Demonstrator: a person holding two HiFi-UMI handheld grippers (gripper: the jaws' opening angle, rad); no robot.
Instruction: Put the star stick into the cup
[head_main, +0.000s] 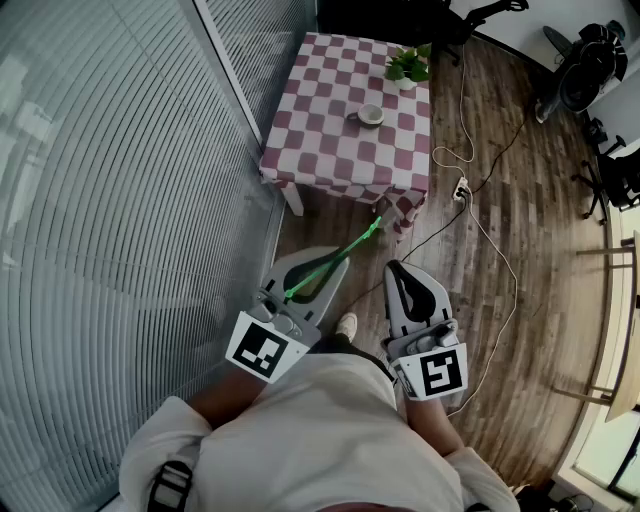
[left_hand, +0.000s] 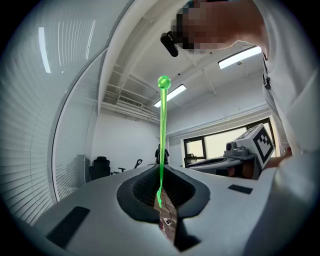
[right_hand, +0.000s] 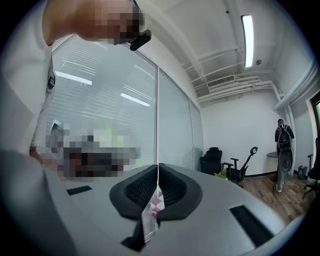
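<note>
The left gripper (head_main: 326, 268) is clenched on the thin, translucent green plastic star stick (head_main: 335, 260), pinching it near its lower end, so most of the length juts forward over the wooden floor (head_main: 520, 210) towards the surface. In the left gripper view the stick (left_hand: 162, 135) rises straight out of the closed left gripper (left_hand: 161, 175) to a small knob at the tip; I can't make out a star from here. It looks feather-light and whippy, so a long free end like this will likely wobble. A hold low down suits it, leaving the far tip free to lead into the cup.

The right gripper (head_main: 398, 270) is closed on nothing; its own view shows the right gripper (right_hand: 156, 172) with pads together and empty.

The target, a small round pale cup (head_main: 371, 115), sits on the surface with the red-and-white checked cloth (head_main: 330, 130), well apart from the stick's tip. A green potted plant (head_main: 409, 66) stands near the cup at the far corner, leaves that could snag a swaying tip. A white power strip (head_main: 461, 187) and trailing cable (head_main: 500, 250) lie on the floor to the right, and a glass wall with blinds (head_main: 120, 200) runs close along the left.
</note>
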